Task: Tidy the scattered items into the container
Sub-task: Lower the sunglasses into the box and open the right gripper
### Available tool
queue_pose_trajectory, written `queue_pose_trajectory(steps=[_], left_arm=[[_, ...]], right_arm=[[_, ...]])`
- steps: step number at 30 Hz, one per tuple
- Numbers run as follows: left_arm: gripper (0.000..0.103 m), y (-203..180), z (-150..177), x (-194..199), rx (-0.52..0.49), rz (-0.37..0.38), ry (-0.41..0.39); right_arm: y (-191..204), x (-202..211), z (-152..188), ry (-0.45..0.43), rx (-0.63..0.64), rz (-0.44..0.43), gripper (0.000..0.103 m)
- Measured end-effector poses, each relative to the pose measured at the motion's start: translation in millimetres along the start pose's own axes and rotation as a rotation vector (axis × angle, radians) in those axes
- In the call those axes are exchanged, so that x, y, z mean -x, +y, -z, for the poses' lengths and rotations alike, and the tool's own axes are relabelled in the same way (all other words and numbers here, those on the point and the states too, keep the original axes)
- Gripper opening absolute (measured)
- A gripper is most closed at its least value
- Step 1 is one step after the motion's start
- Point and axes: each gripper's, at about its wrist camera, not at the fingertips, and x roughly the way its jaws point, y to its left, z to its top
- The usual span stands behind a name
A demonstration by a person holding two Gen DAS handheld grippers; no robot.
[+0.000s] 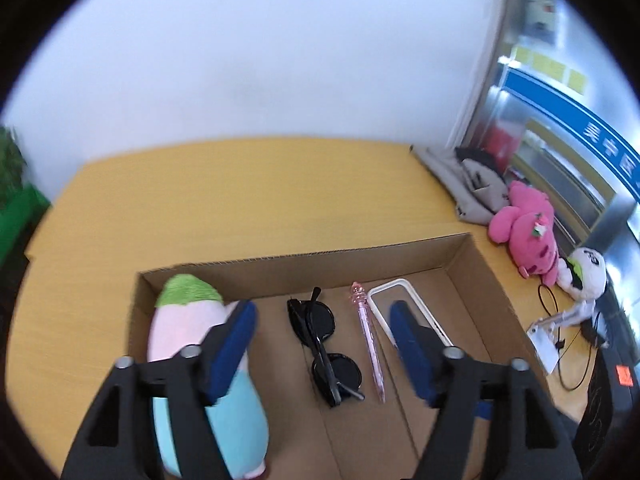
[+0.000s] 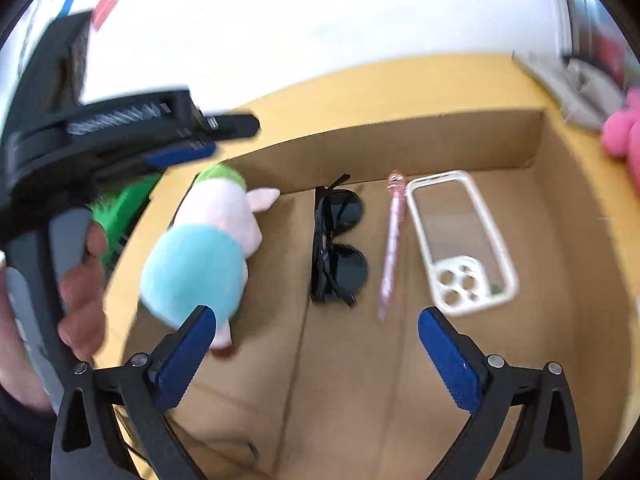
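Observation:
A shallow cardboard box (image 1: 476,268) (image 2: 536,140) sits on the yellow table. Inside lie a pastel plush (image 1: 188,320) (image 2: 200,260) with a green top, black sunglasses (image 1: 320,332) (image 2: 336,248), a pink pen (image 1: 370,340) (image 2: 392,240) and a white-rimmed clear phone case (image 1: 384,300) (image 2: 460,240). My left gripper (image 1: 322,312) hovers open and empty over the box, its left finger in front of the plush; it also shows at the left of the right wrist view (image 2: 200,140). My right gripper (image 2: 316,320) is open and empty above the box's near part.
A pink plush (image 1: 528,228) (image 2: 624,132), a white plush (image 1: 584,272), grey fabric (image 1: 460,184) (image 2: 580,88) and a black cable (image 1: 560,340) lie on the table right of the box. A green object (image 1: 16,208) stands at the left edge.

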Motion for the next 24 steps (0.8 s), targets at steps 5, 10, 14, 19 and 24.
queue_pose_trajectory(steps=[5, 10, 14, 19, 24], left_arm=[[0.078, -25, 42, 73, -0.087, -0.039, -0.116], [0.078, -42, 79, 116, -0.059, -0.032, -0.144], [0.078, -49, 102, 136, -0.055, -0.052, -0.155], [0.078, -58, 127, 153, -0.026, -0.043, -0.162], [0.078, -62, 141, 164, -0.011, -0.049, -0.18]], right_arm=[[9, 28, 15, -0.074, 0.143, 0.144, 0.103], [16, 51, 24, -0.15, 0.121, 0.158, 0.103], [22, 67, 30, -0.175, 0.136, 0.17, 0.103], [28, 79, 42, -0.185, 0.162, 0.167, 0.103], [28, 87, 49, -0.198, 0.171, 0.179, 0.103]])
